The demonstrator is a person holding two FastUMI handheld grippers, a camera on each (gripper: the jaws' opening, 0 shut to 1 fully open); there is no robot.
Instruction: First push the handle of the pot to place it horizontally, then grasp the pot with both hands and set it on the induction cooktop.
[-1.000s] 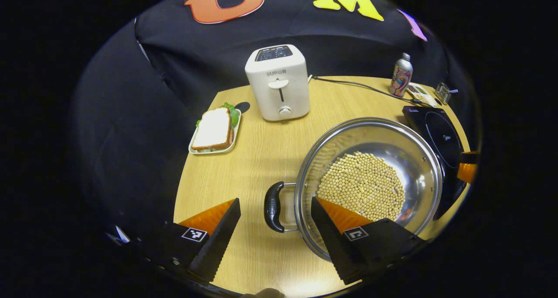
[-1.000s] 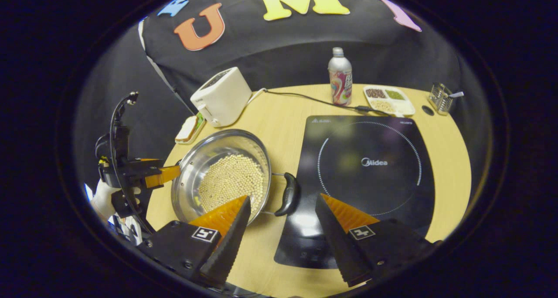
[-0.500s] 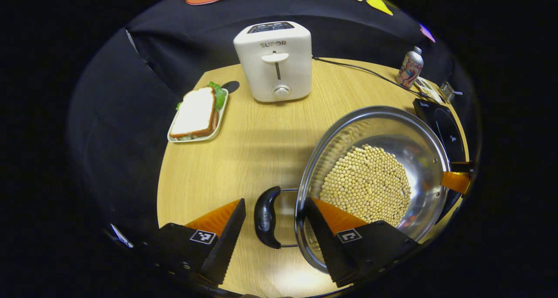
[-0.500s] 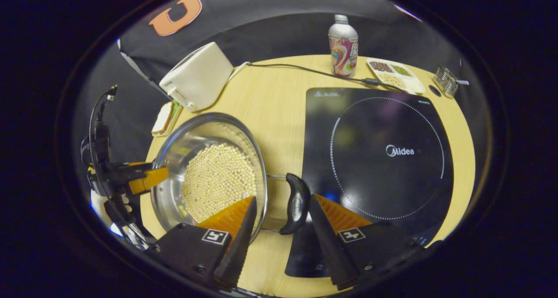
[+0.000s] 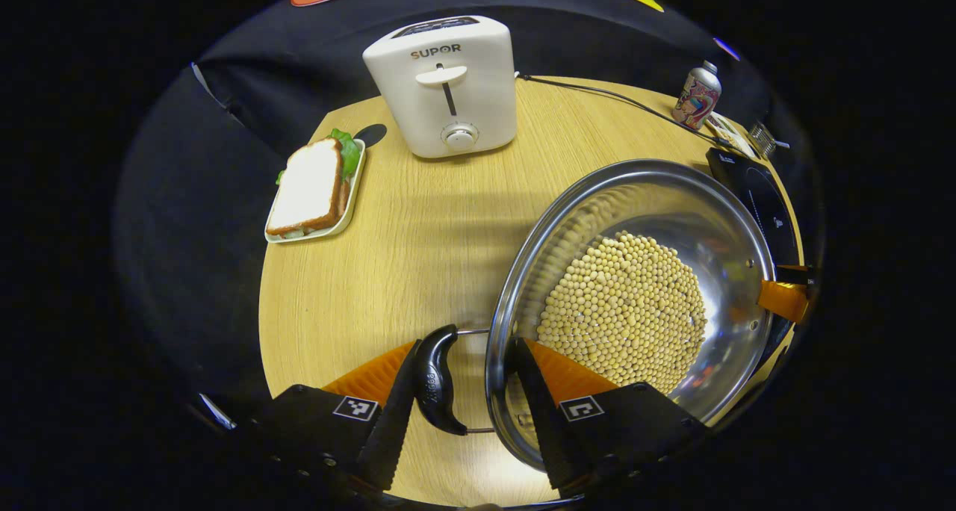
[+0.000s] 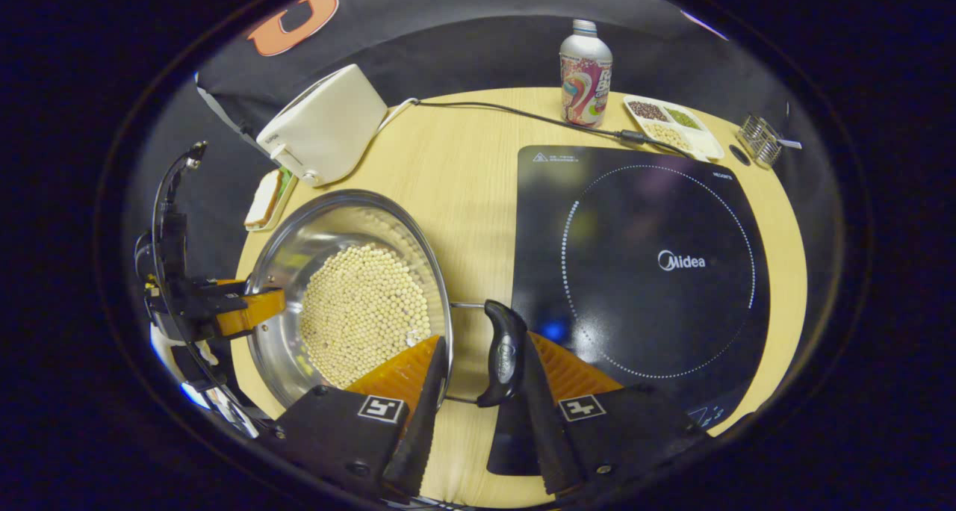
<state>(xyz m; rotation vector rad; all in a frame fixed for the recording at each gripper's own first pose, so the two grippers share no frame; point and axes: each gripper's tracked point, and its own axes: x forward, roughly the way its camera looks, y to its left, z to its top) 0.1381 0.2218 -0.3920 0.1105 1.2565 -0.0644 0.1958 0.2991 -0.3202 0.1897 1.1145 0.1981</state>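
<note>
Tabletop [image 6: 463,167] first: pale wood, round-edged, with the induction cooktop [image 6: 642,257] lying flat toward its right edge, and the pot [image 6: 351,287] standing just to the left of the cooktop, still on bare wood, its bowl half covered with soybeans [image 5: 624,309]. Both black handles lie level. My left gripper [image 5: 463,399] sits around the left handle [image 5: 435,380]; the jaws are narrowed, one finger against the grip's outer face, the other near the rim, and I cannot tell if both press yet. My right gripper [image 6: 478,391] straddles the right handle [image 6: 504,350] the same way, partly closed, grip between the fingers with a gap on the pot side. I judge this the grasping step, lift not begun. The risk I see: the handles hinge on thin wire loops, so a lift with loose or uneven grip could let the pot swing and spill beans, or clip the cooktop's near edge. Toaster [image 5: 444,85] and sandwich plate [image 5: 314,193] stand at the far left edge, well apart.
</note>
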